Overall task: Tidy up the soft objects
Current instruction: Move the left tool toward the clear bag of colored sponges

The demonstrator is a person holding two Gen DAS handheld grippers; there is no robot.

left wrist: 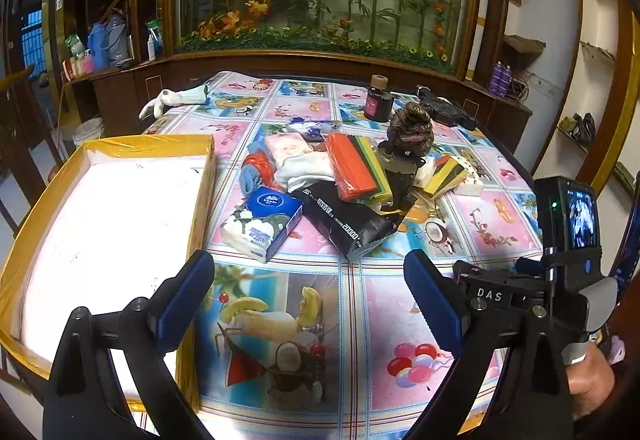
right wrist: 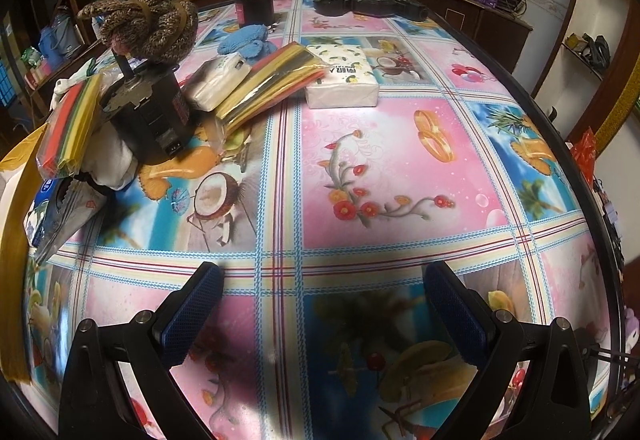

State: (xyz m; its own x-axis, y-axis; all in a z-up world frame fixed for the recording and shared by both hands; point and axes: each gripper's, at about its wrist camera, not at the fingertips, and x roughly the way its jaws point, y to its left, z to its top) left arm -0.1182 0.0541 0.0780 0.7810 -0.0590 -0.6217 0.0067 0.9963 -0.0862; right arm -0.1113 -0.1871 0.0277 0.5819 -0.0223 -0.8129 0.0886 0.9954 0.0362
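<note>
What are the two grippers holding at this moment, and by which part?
Nothing is held. The left gripper and the right gripper are both open above the tablecloth, with only empty space between their fingers.

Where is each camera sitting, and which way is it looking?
Left wrist: on the left gripper, facing across the table at the yellow tray and blue tissue pack; shows both its fingers, plus the right gripper's body and the person's hand.
Right wrist: on the right gripper, facing the flowered tablecloth and white tissue pack; shows only its own two fingers.
Shared: the knitted brown hat and dark jar.
</note>
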